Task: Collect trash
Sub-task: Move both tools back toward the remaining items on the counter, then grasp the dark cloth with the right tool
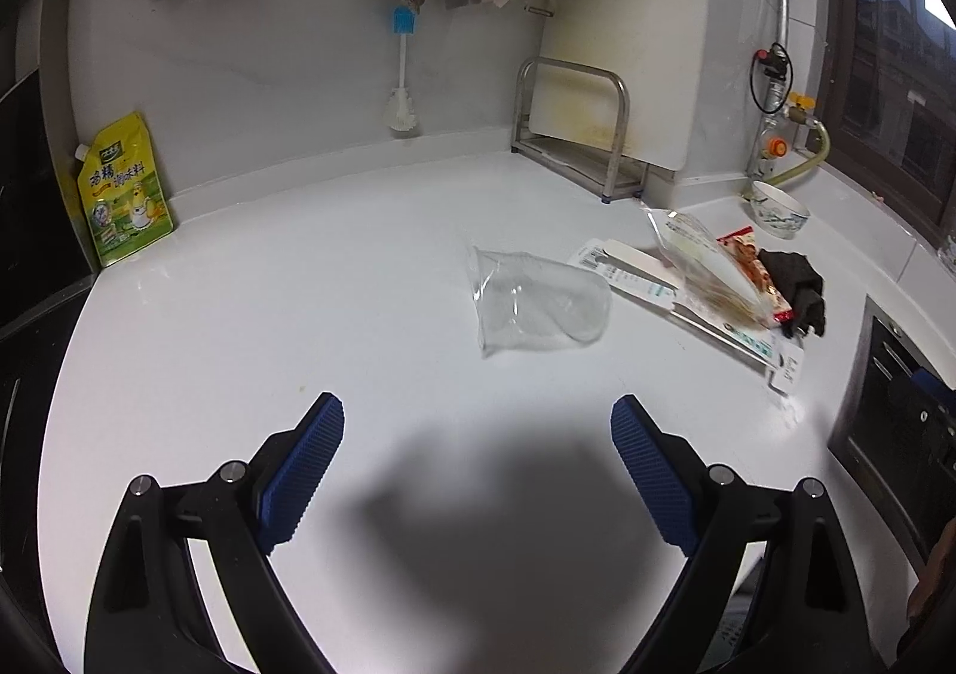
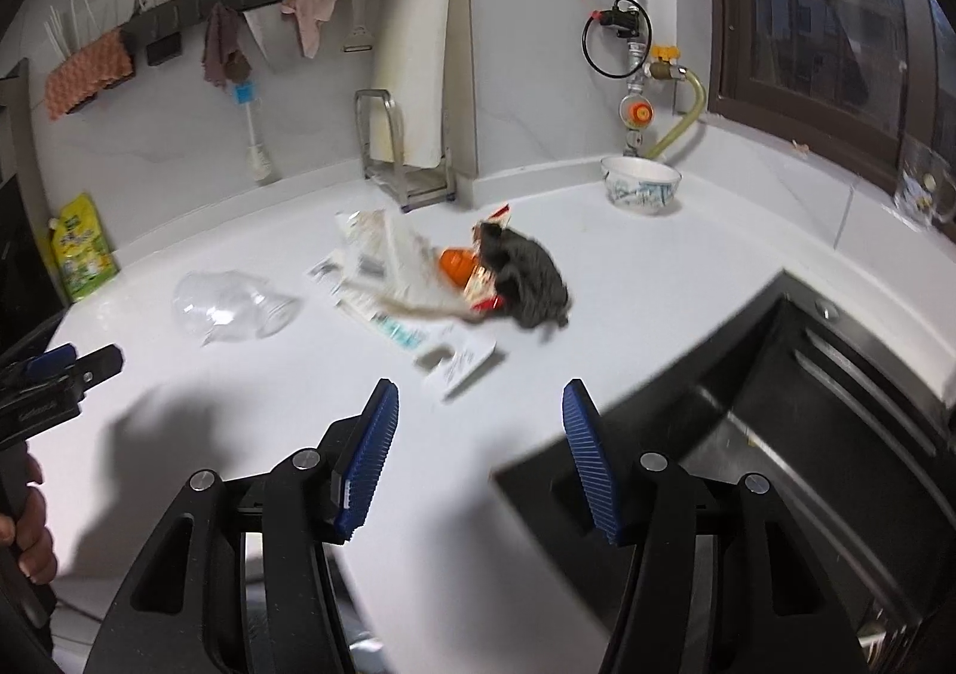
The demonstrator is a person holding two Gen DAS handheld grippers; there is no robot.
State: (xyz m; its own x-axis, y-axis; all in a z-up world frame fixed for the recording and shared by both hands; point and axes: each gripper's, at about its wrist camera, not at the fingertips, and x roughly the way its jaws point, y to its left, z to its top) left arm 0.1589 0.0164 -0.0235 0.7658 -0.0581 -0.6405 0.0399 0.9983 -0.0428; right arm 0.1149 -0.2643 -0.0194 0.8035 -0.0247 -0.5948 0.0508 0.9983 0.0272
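A crushed clear plastic cup (image 1: 538,303) lies on its side on the white counter (image 1: 299,315); it also shows in the right wrist view (image 2: 230,306). To its right lies a heap of wrappers: a clear plastic bag (image 1: 705,262), flat white packaging (image 1: 639,273), a red snack packet (image 1: 756,267) and a dark cloth (image 1: 797,285). The right wrist view shows the same heap (image 2: 418,267) with the dark cloth (image 2: 529,279). My left gripper (image 1: 478,417) is open and empty, short of the cup. My right gripper (image 2: 478,405) is open and empty, short of the heap.
A yellow seasoning pouch (image 1: 122,190) leans at the back left. A metal rack (image 1: 573,136) holds a white cutting board (image 1: 633,28). A patterned bowl (image 2: 639,184) stands near the gas pipe (image 2: 633,17). A dark sink (image 2: 806,405) opens at the right. Cloths and a brush hang on the wall.
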